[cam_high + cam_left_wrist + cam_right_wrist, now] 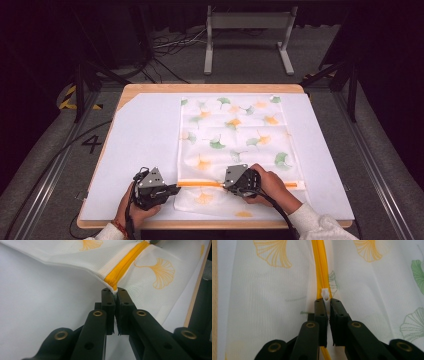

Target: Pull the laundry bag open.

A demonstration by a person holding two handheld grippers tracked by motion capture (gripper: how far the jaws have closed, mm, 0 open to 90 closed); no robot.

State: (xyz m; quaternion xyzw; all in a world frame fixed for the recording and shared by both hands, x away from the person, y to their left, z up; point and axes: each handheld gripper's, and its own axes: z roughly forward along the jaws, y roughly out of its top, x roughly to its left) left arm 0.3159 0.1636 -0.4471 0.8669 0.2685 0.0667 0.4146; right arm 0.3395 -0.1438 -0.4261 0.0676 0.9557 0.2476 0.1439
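Left hand-held gripper (115,293) clamped on yellow zipper's (125,262) end, right hand-held gripper (326,301) pinching white zipper pull (325,296), near desk's (145,130) front edge

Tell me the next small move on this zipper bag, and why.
Probably slide the right claw further along the yellow zipper. It is shut on the white zipper pull, and the left claw pins the zipper's end, so the mesh bag should stay taut.

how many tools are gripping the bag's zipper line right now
2: the left tool pinches the end of the yellow zipper at the bag's corner; the right tool clamps the white zipper pull farther along.
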